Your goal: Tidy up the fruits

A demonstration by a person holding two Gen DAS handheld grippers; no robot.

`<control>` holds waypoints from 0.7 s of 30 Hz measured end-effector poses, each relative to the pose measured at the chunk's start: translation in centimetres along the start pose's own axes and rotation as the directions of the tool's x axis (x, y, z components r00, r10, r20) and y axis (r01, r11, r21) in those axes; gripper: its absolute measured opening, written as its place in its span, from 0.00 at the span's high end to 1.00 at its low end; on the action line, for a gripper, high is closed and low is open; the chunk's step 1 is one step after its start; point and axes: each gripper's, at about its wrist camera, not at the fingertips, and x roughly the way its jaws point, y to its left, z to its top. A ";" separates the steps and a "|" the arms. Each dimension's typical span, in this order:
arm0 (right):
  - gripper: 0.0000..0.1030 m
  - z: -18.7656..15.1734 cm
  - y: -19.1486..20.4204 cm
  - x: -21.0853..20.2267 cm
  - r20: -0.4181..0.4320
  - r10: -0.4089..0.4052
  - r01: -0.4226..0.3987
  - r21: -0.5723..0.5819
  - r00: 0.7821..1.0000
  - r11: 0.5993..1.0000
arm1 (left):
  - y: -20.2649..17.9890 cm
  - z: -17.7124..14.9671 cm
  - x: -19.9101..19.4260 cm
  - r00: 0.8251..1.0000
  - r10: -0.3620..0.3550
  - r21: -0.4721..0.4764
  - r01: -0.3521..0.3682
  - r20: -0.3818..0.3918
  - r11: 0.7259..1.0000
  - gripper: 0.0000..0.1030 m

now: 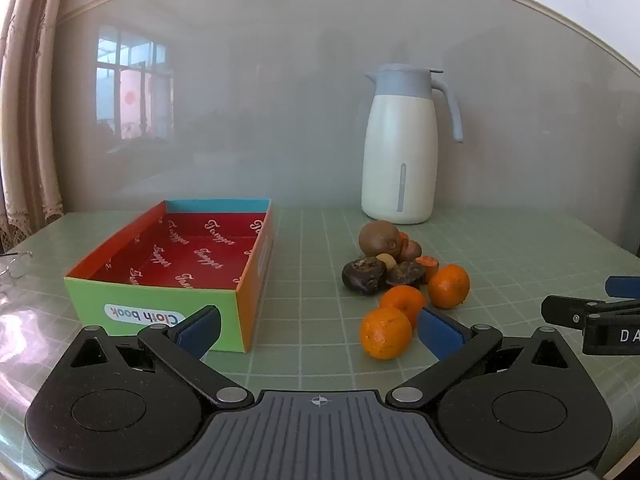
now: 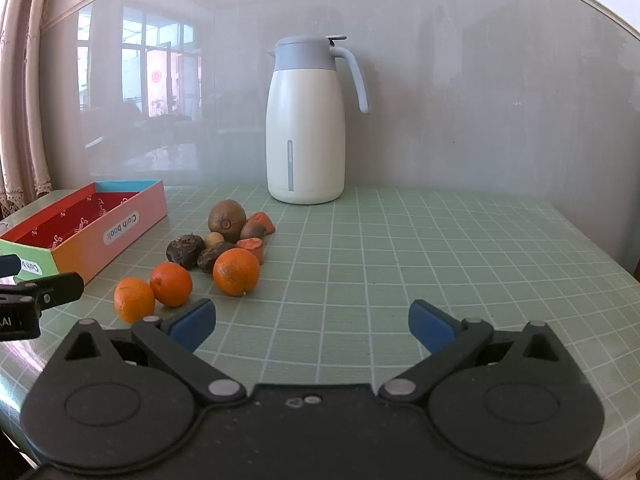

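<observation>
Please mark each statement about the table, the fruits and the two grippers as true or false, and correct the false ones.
1. The box already holds an orange. False: it holds no fruit.
2. Three oranges lie on the table. True: the nearest orange and two more lie in front of the dark fruits.
3. The jug lies on its side. False: it stands upright behind the fruits.
4. The left gripper is open and holds nothing. True.
5. The right gripper is shut on the kiwi. False: it is open, and the kiwi lies on the table.
</observation>
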 end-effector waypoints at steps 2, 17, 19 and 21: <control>0.00 0.0 0.0 0.0 0.003 0.000 0.000 0.000 1.000 1.000 | 0.0 0.0 0.0 1.000 0.001 0.003 -0.001 0.001 1.000 0.00; 0.00 0.0 0.0 -0.1 0.002 0.002 -0.002 -0.001 1.000 1.000 | 0.0 -0.3 0.1 1.000 -0.001 0.003 0.001 0.001 1.000 0.00; 0.00 0.0 0.0 -0.1 0.002 0.000 0.000 0.001 1.000 1.000 | 0.0 -0.3 0.1 1.000 0.001 0.002 -0.001 0.002 1.000 0.00; 0.00 0.0 0.0 -0.1 0.002 0.000 0.000 0.001 1.000 1.000 | 0.0 -0.3 0.1 1.000 0.001 0.002 -0.001 0.002 1.000 0.00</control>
